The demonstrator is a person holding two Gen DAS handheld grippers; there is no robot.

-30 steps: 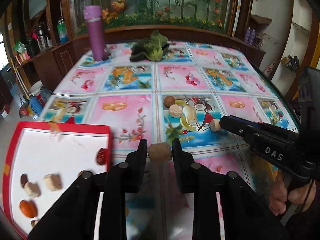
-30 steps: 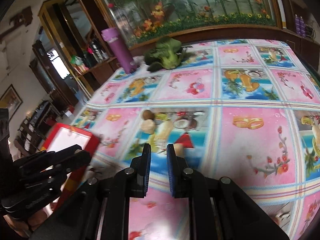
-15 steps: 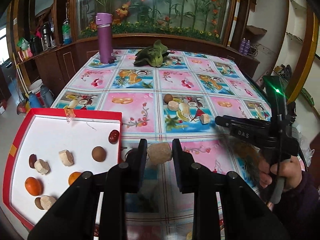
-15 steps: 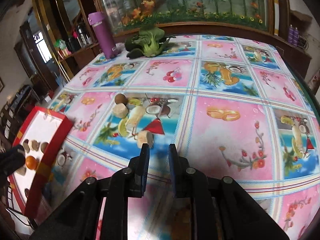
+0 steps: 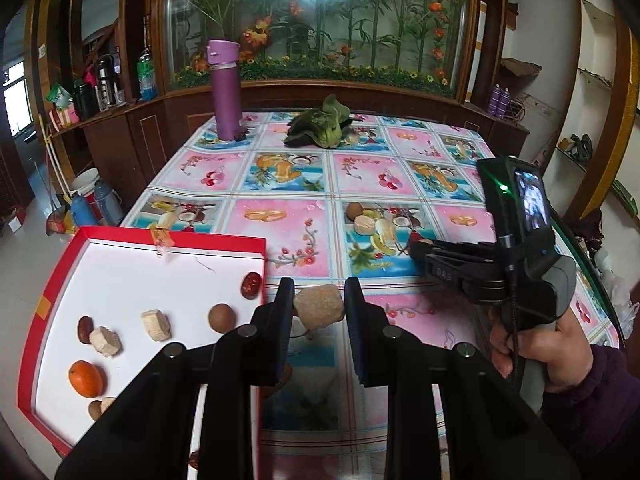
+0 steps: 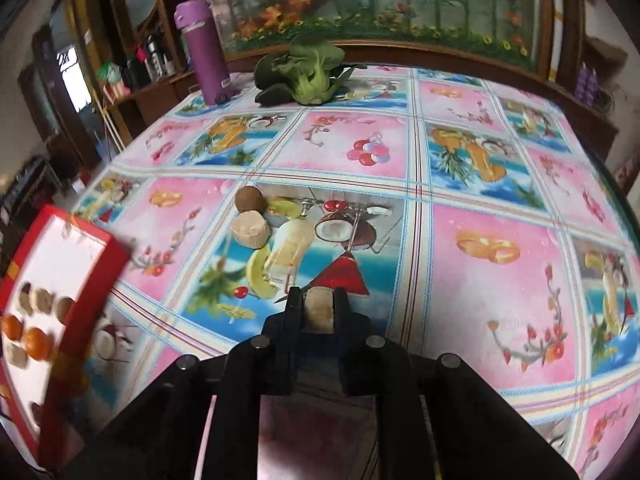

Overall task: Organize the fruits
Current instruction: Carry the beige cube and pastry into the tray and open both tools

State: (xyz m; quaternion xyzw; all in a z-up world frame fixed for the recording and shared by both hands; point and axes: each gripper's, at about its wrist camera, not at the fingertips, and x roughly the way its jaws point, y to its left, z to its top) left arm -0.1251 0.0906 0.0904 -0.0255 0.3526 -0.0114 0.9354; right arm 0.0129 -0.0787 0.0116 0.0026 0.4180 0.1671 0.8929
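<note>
Gripping a rough tan lump (image 5: 319,305), left tool (image 5: 319,308); right tool (image 6: 318,312) clamping a pale cut chunk (image 6: 318,311).

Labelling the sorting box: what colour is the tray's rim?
Red, around a white floor; the tray shows best in the left wrist view.

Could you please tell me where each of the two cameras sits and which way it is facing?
Left wrist: on the left claw, facing along the table; its fingers pinch a tan lumpy piece beside the red-rimmed white tray; a hand holds the right claw.
Right wrist: on the right claw, facing the same way, gripping a pale cut chunk.
Shared: tray, purple cylindrical flask, green leafy vegetable.
</note>
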